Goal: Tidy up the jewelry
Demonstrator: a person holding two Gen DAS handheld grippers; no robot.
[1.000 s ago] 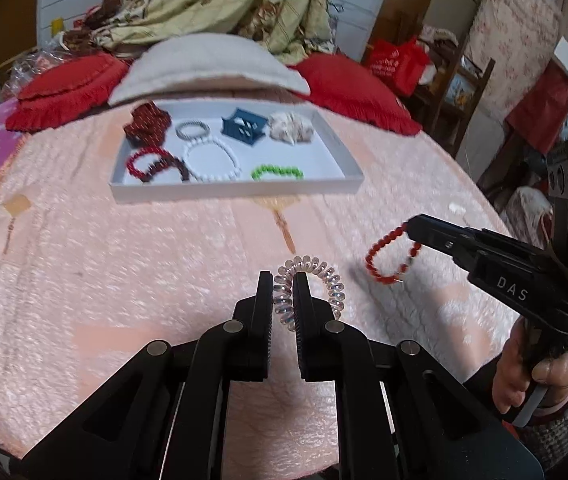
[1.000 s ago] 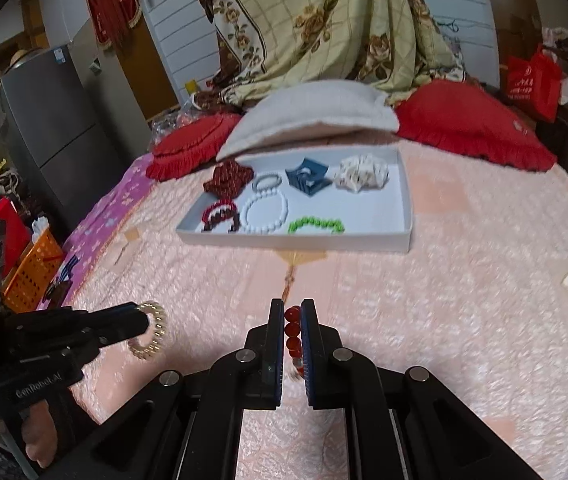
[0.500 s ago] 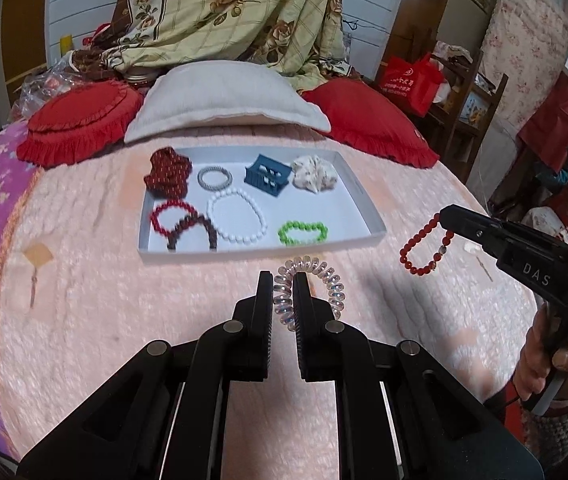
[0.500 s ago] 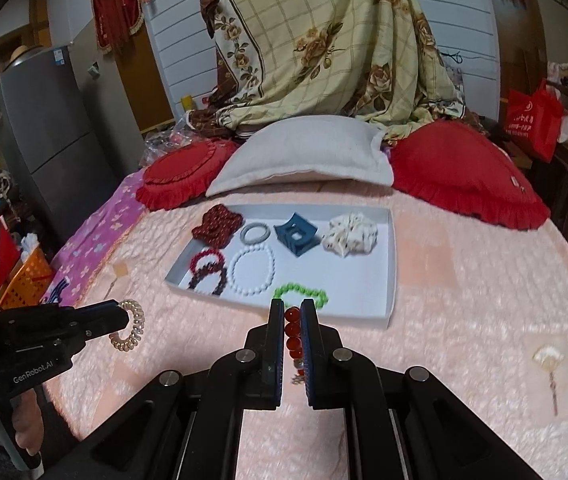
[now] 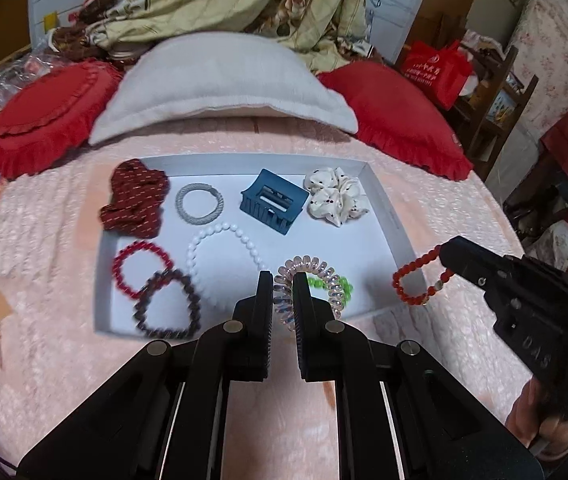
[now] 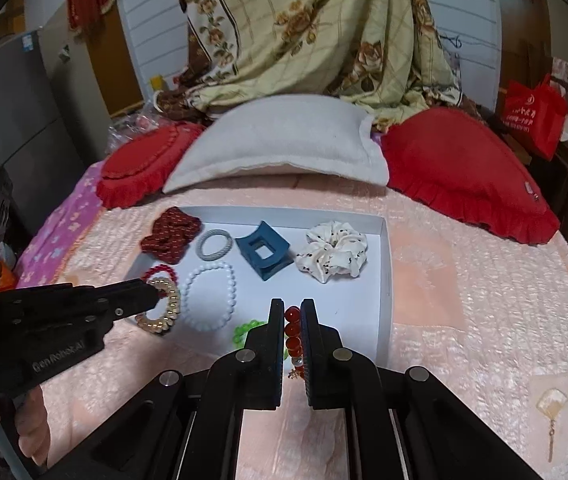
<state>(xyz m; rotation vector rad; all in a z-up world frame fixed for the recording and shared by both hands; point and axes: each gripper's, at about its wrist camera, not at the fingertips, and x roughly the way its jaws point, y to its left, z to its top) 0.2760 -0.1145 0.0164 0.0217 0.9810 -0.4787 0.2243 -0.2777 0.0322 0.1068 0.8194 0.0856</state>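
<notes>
My left gripper (image 5: 283, 284) is shut on a clear spiral coil hair tie (image 5: 316, 272) and holds it above the front of the white tray (image 5: 384, 208). My right gripper (image 6: 293, 312) is shut on a red bead bracelet (image 6: 293, 330), held over the tray's front right edge (image 6: 386, 280); the bracelet also shows in the left wrist view (image 5: 412, 284). The tray holds a dark red scrunchie (image 5: 136, 200), a grey hair tie (image 5: 199, 204), a blue claw clip (image 5: 274, 200), a white spotted scrunchie (image 5: 336, 196), a white bead bracelet (image 5: 224, 256), red and dark bracelets (image 5: 140, 268), and a green bracelet (image 5: 344, 286).
The tray lies on a pink quilted bed cover (image 5: 44, 320). A white pillow (image 5: 220, 80) and two red cushions (image 5: 396, 112) lie behind it. A small fan-shaped charm (image 6: 550, 404) lies on the cover at the right.
Both grippers have moved forward with their items, from over the bare bed cover to above the front edge of the tray. Both stay shut.
</notes>
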